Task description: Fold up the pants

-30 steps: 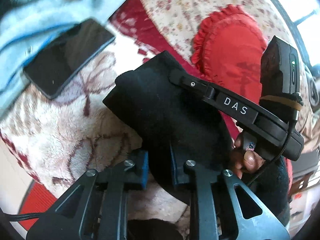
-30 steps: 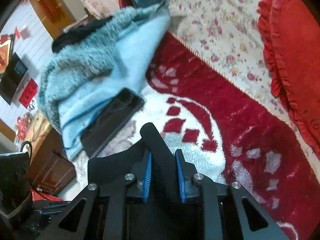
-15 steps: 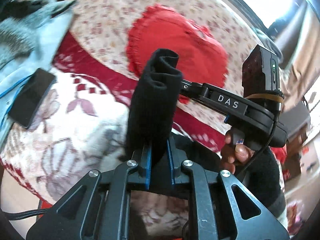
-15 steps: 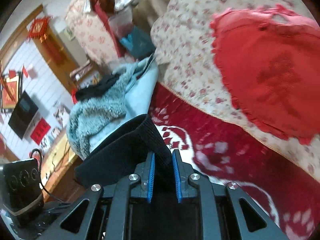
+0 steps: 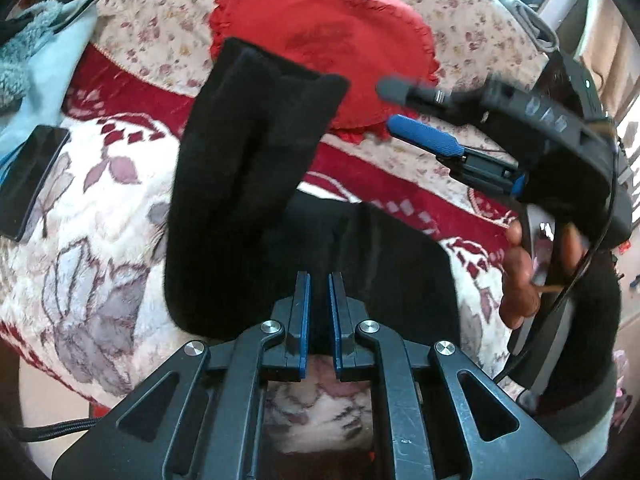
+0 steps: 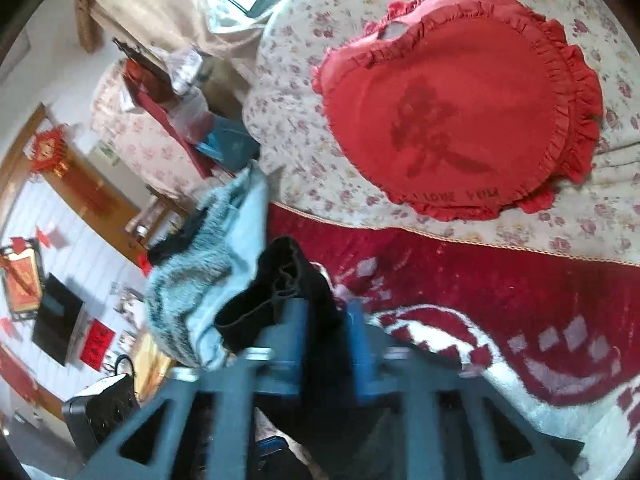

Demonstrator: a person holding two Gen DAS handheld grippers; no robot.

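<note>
The black pants [image 5: 256,168] lie on a red and white floral blanket [image 5: 88,240], one folded end standing up toward the red pillow. My left gripper [image 5: 319,280] sits over the pants with its blue pads a narrow gap apart and no cloth between them. My right gripper [image 5: 394,106] shows in the left wrist view at upper right, jaws spread and empty, clear of the pants. In the right wrist view the right gripper [image 6: 326,308] is blurred, and the black pants [image 6: 280,280] lie just beyond its fingers.
A red heart-shaped pillow [image 5: 320,36] rests on the floral sofa back [image 6: 320,184]. A dark phone [image 5: 28,184] lies at the left on the blanket. A pale blue fleece garment [image 6: 224,256] is heaped at the left end.
Both grippers have let go of the pants. The right gripper opened and pulled back to the right. The folded end has dropped from upright toward the blanket.
</note>
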